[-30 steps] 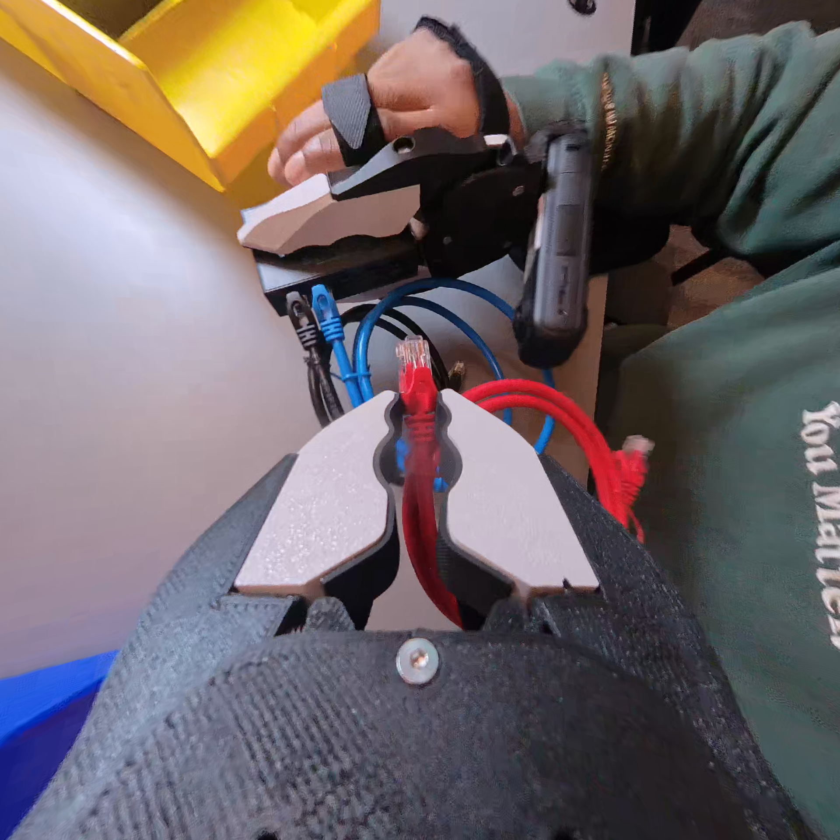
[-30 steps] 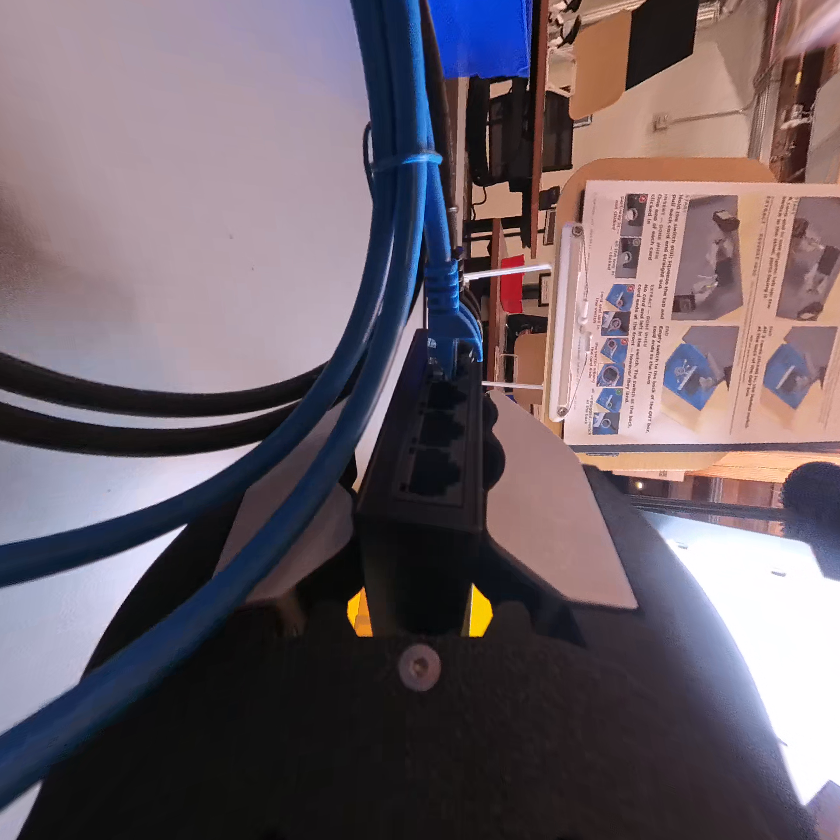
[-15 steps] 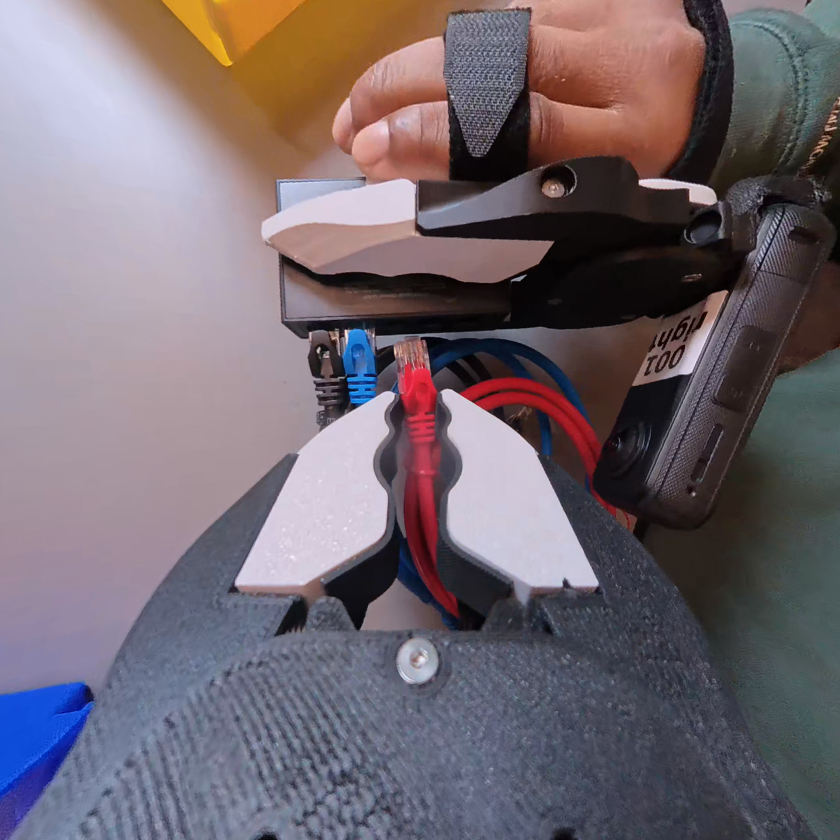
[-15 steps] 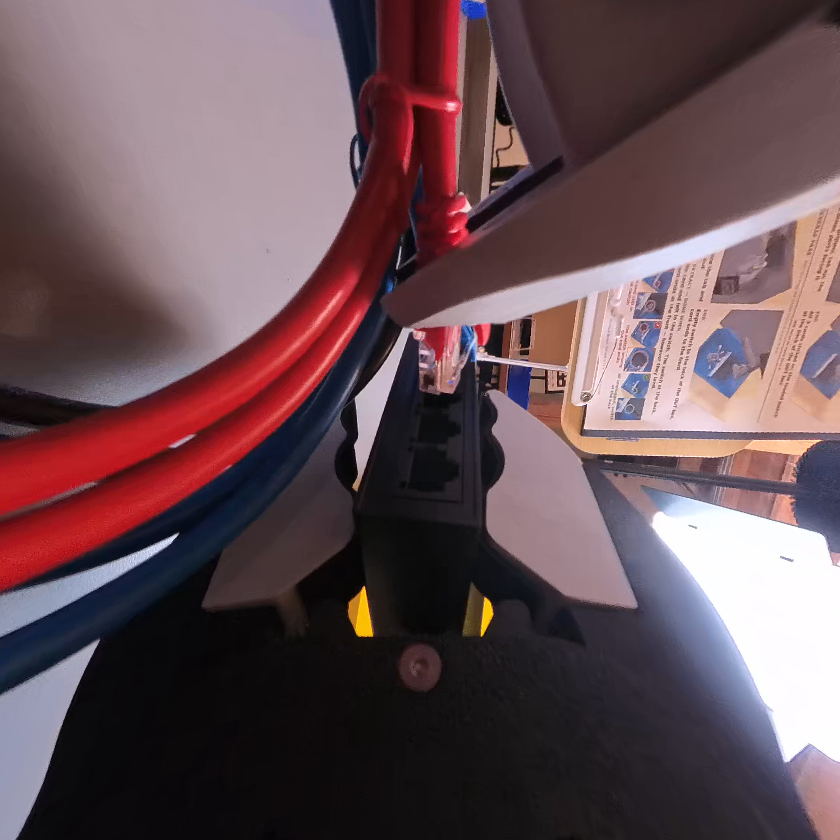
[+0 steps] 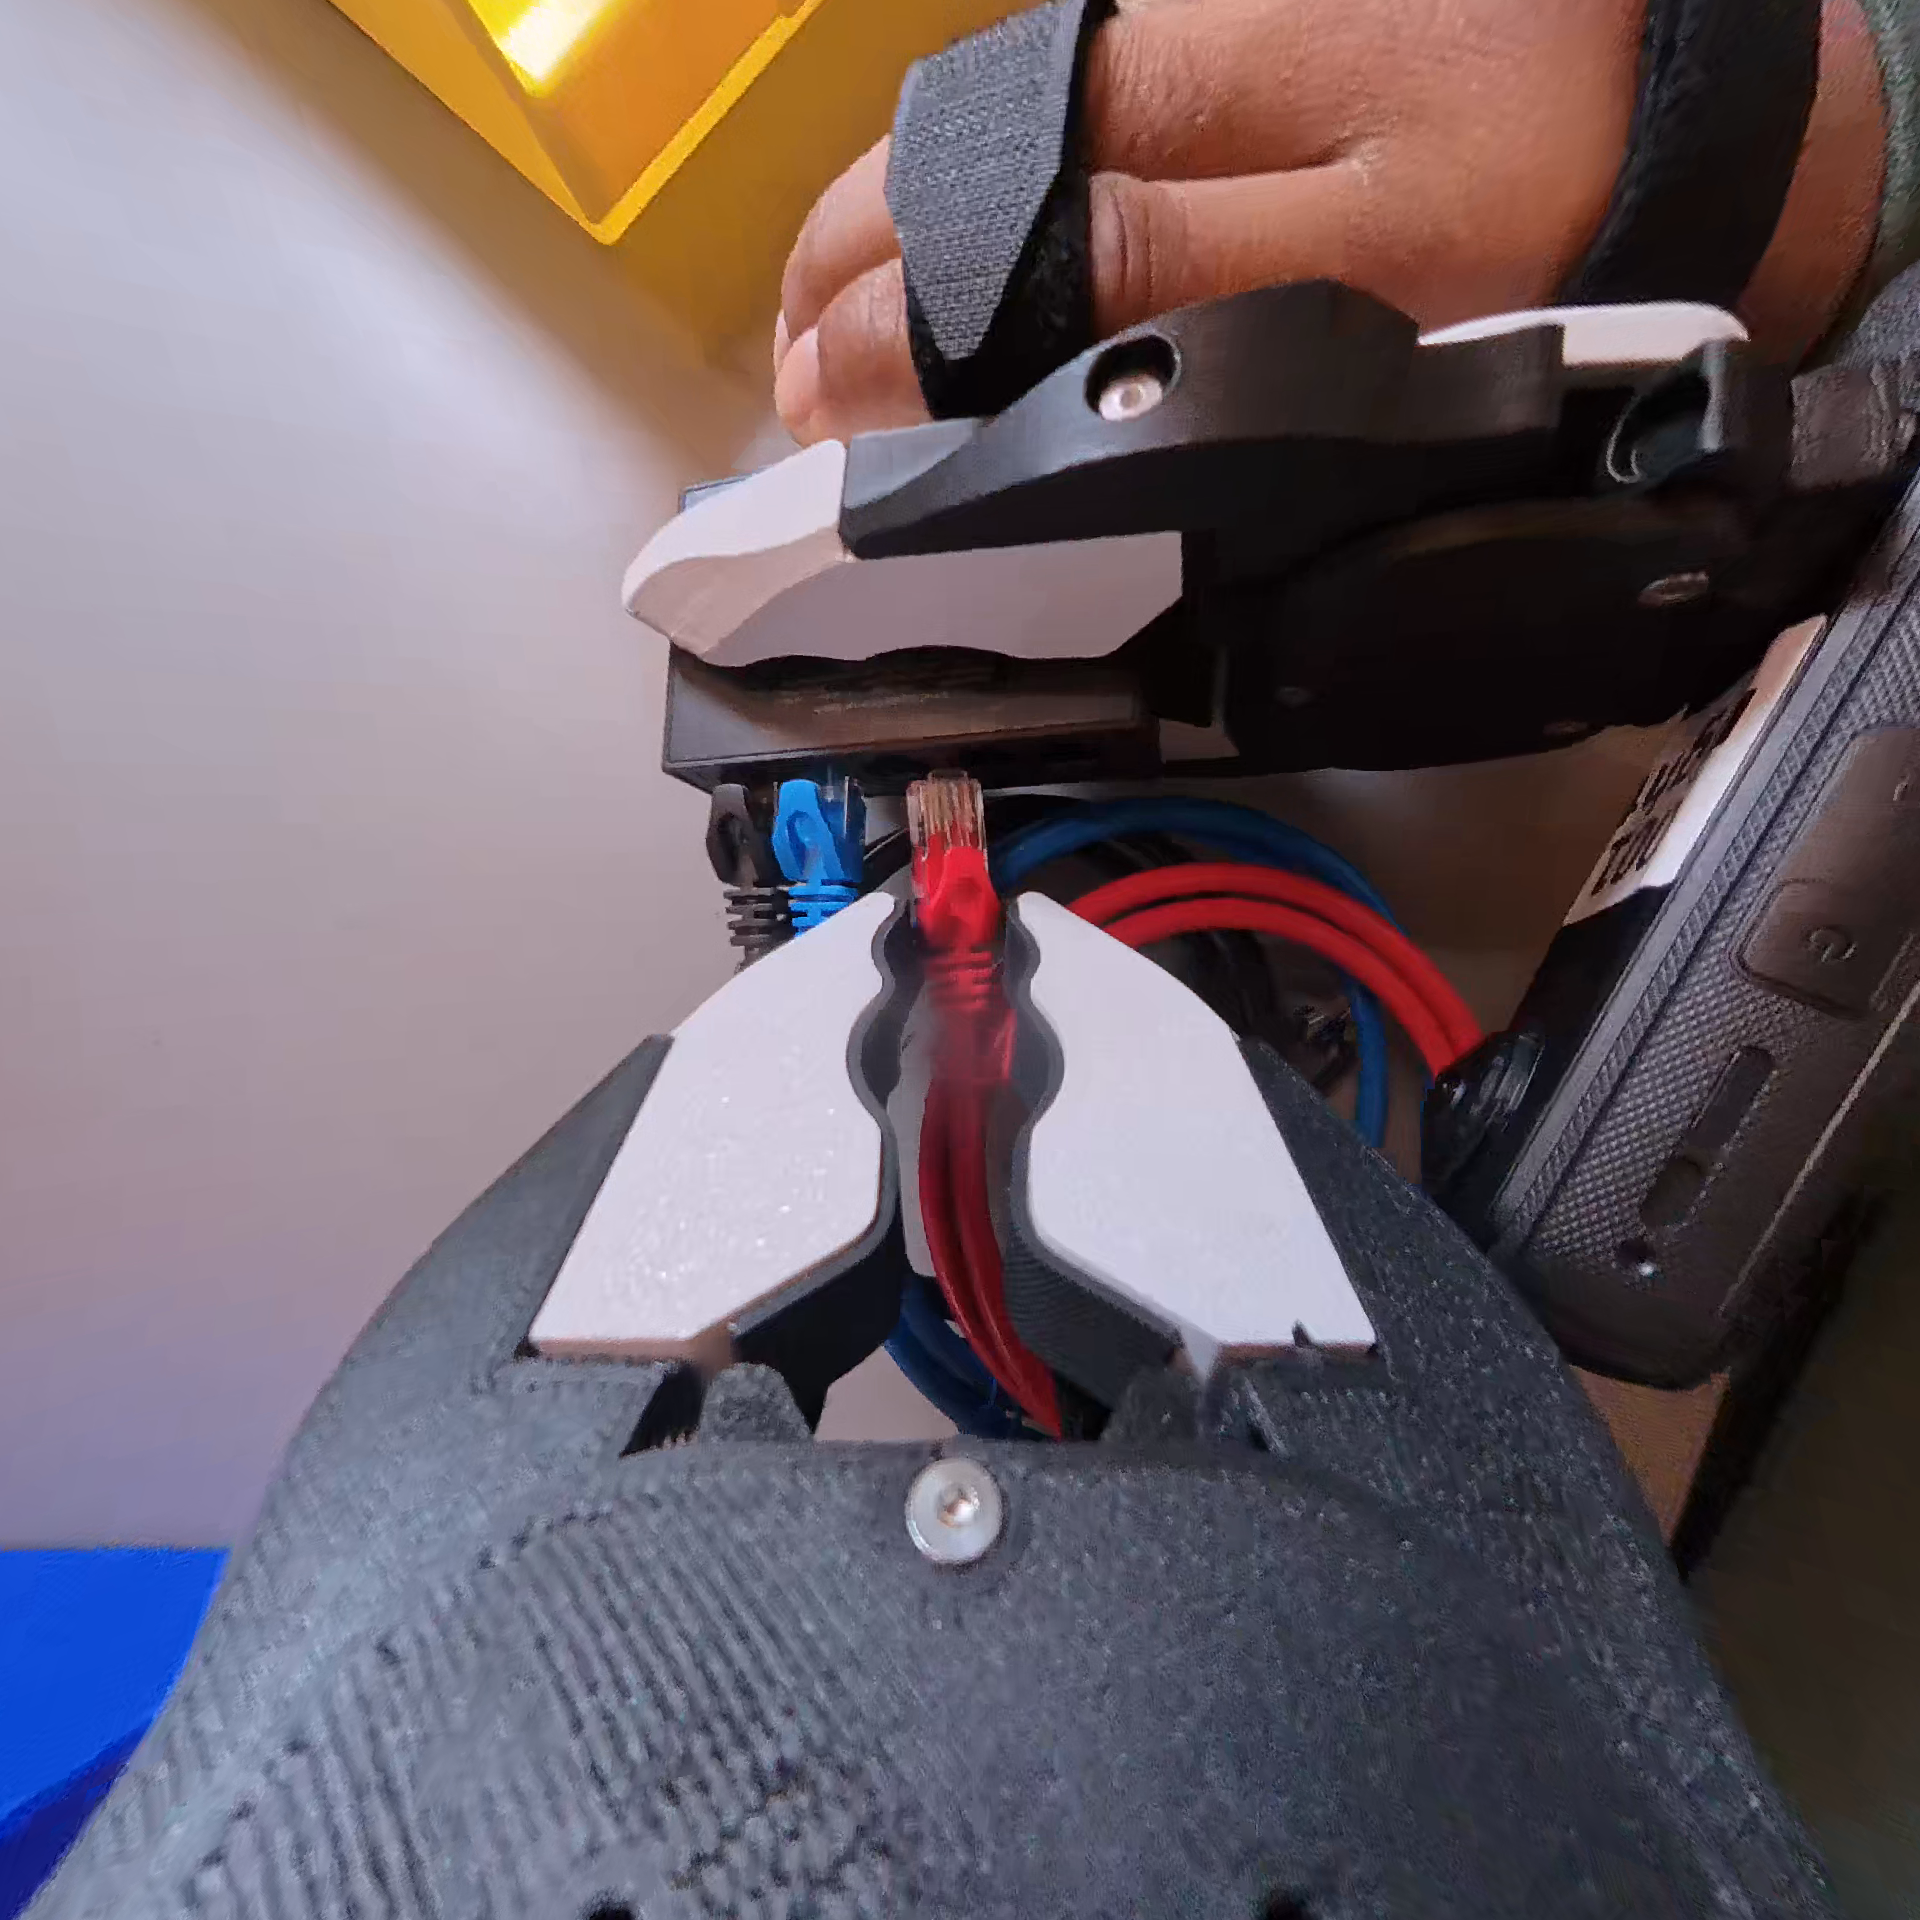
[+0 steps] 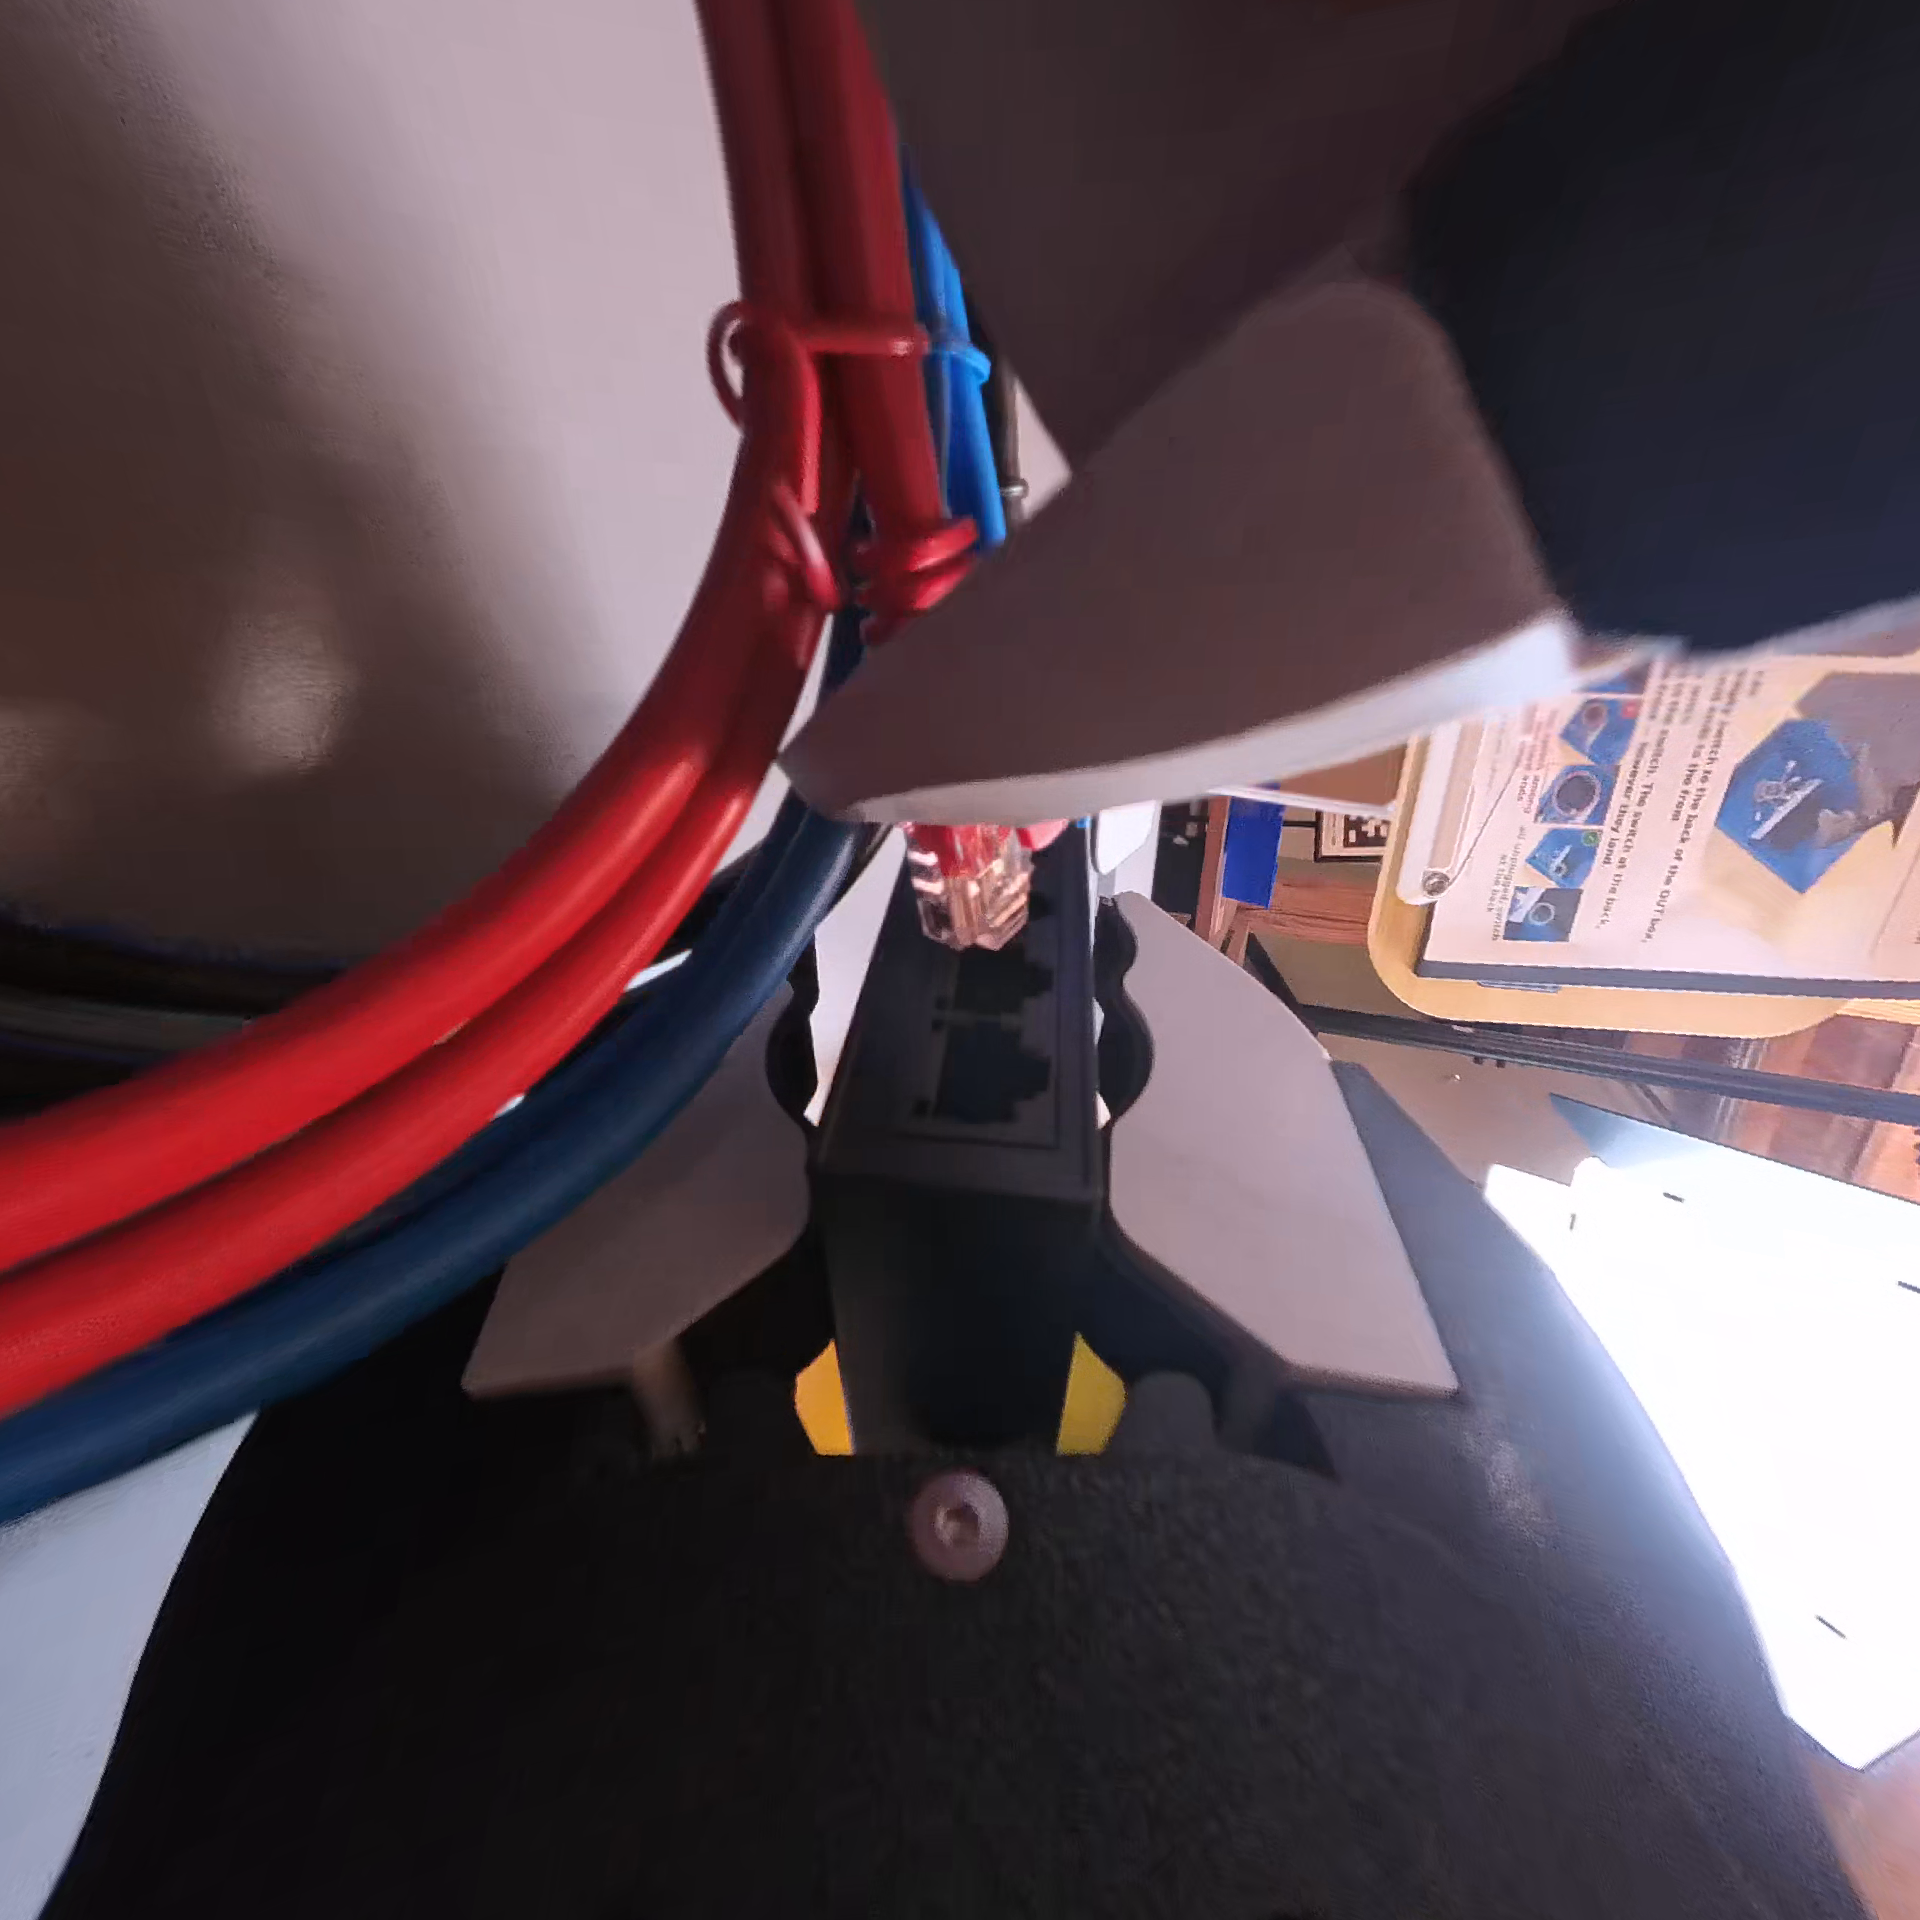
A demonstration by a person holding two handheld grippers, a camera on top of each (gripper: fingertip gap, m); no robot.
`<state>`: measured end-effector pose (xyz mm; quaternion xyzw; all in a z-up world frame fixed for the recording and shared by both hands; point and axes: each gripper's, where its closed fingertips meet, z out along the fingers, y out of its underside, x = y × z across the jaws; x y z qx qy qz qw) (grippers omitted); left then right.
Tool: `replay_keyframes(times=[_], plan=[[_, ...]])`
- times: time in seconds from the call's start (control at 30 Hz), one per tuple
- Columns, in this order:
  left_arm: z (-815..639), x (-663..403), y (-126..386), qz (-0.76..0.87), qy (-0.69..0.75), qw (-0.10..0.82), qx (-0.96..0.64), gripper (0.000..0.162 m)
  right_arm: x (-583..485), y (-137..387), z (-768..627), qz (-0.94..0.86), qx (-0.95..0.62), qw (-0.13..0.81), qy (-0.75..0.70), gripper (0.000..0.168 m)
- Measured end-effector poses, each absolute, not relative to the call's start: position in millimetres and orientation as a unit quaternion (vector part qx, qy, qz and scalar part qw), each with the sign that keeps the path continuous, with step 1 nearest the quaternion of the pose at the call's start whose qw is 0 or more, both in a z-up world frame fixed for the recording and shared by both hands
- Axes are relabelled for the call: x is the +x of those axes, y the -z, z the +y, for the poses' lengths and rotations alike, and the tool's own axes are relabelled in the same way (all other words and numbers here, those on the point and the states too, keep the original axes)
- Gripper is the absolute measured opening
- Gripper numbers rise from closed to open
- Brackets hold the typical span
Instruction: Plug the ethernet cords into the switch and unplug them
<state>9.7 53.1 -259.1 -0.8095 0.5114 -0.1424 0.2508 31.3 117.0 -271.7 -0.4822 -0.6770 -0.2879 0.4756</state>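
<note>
Left gripper (image 5: 956, 925): fingers closed on the red cord (image 5: 961, 997) at its boot.
Right gripper (image 6: 956, 997): switch (image 6: 961, 1122) clamped edgewise.
Plug (image 5: 943, 821): at a port mouth, seating unclear.
Handling: light, limp cord; brittle clip judged fragile; best held by the stiff boot.

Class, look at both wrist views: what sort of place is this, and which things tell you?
Probably a workshop or lab bench set up for practice. An illustrated instruction sheet stands on a wooden board, yellow and blue bins sit on the pale table, and more wooden furniture shows behind.
</note>
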Motion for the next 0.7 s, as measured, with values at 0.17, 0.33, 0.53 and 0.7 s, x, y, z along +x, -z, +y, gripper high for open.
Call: replay_keyframes(times=[0.17,0.33,0.53,0.7], plan=[[42.7,-5.2,259.4,0.508,0.114,0.286,-0.805,0.031,28.8,275.4,115.2,-0.683,-0.482,0.471,0.281,0.053],[25.1,-15.9,255.4,0.507,0.126,0.302,-0.797,0.033,28.1,278.3,115.5,-0.686,-0.483,0.467,0.277,0.053],[18.3,-29.8,255.1,0.486,0.143,0.304,-0.807,0.028,27.8,278.7,117.1,-0.686,-0.486,0.467,0.273,0.055],[19.0,-27.9,272.2,0.493,0.134,0.282,-0.812,0.015,26.9,279.4,117.9,-0.687,-0.486,0.466,0.273,0.055]])
